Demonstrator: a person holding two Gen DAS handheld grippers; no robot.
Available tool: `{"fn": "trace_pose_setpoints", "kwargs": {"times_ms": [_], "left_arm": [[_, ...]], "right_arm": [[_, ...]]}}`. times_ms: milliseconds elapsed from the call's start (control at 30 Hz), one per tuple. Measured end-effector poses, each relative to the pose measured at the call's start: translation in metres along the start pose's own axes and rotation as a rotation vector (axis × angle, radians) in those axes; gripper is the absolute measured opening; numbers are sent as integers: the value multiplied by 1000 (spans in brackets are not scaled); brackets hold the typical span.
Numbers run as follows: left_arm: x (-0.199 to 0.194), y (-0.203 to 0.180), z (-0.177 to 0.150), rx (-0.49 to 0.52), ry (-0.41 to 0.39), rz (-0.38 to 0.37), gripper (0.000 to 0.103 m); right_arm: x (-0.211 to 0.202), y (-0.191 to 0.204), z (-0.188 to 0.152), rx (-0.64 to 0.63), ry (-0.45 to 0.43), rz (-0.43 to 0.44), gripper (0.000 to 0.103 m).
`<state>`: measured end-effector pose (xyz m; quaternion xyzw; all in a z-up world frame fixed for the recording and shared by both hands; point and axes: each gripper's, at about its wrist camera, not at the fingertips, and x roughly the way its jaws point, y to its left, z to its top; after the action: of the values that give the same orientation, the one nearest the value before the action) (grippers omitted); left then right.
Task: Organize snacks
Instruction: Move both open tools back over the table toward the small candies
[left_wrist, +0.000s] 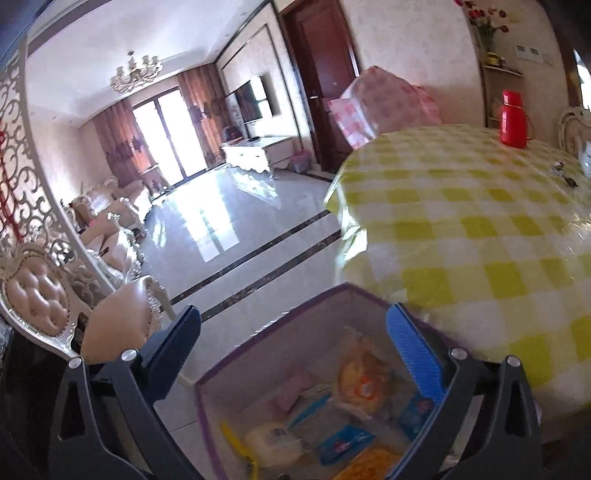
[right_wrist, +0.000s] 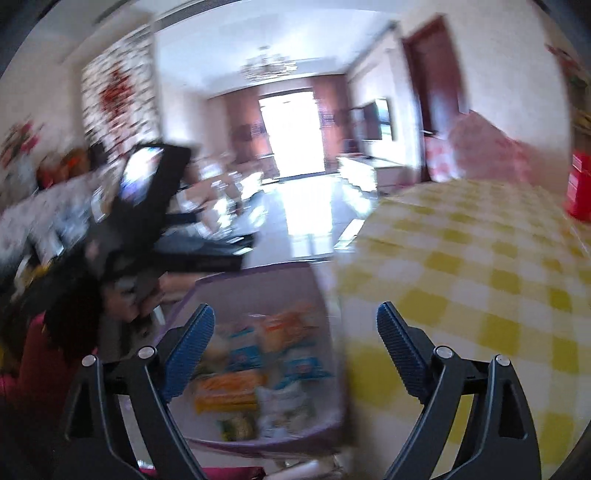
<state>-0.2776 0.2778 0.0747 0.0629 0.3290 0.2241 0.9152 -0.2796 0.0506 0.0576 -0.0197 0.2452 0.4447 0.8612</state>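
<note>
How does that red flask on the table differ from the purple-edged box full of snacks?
The red flask stands on the checked table; the purple-edged box sits below the table's edge, beside it. The flask is solid red and capped; the box has pale sides and an open top, showing snack packets inside. The flask is tall and narrow, the box wide. Both are containers, and neither gripper touches them.

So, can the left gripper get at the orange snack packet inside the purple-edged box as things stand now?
Probably yes. The left gripper is open and empty, directly above the open-topped storage box. The orange snack packet lies uncovered on top of the other packets, with nothing between it and the fingers.
</note>
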Motion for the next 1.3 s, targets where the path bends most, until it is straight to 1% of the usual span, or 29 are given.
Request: {"fn": "trace_pose_setpoints", "kwargs": {"times_ms": [100,167,200,300,400,533,567,633,733,800,833,900,967,1033,1067,1133,1167,1233,1267,1300], "left_arm": [[1,-28,4,38,12,-57,101],[0,-53,7,77,12,-109,101],[-1,-62,8,92,12,-117,101],[-2,-97,12,153,10,-146,101],[-3,-129,19,189,10,-188,101],[-3,-176,29,247,10,-237,101],[-3,-192,33,265,11,-256,101],[0,-213,39,285,12,-283,101],[11,-257,59,304,37,-355,101],[20,-290,81,271,48,-375,101],[25,-312,96,246,46,-401,101],[33,-346,115,212,39,-451,101],[46,-388,135,181,22,-488,101],[61,-422,147,154,23,-522,101],[73,-442,155,118,26,-543,101],[88,-461,165,59,37,-560,101],[100,-472,171,8,52,-569,101],[117,-484,180,-78,72,-588,101],[129,-490,186,-141,78,-598,101],[136,-490,190,-173,80,-606,101]], "right_arm": [[-9,-39,2,85,-14,-96,87],[-18,-69,4,158,-18,-196,87],[-23,-84,3,203,-17,-228,87],[-41,-120,-2,316,-34,-287,87],[-62,-152,-13,401,-57,-361,87],[-82,-186,-29,473,-73,-459,87],[-86,-192,-33,485,-73,-472,87],[-91,-205,-40,508,-70,-499,87],[-96,-229,-48,511,-54,-545,87],[-99,-253,-50,518,-43,-594,87],[-101,-256,-50,523,-44,-606,87],[-105,-280,-49,544,-30,-651,87],[-105,-306,-47,560,8,-707,87],[-107,-335,-46,581,17,-754,87],[-107,-353,-45,603,31,-793,87],[-110,-384,-43,653,26,-823,87],[-111,-402,-41,678,17,-840,87],[-109,-429,-34,679,8,-869,87],[-108,-439,-30,669,-4,-876,87],[-106,-450,-26,658,-13,-884,87]]}}
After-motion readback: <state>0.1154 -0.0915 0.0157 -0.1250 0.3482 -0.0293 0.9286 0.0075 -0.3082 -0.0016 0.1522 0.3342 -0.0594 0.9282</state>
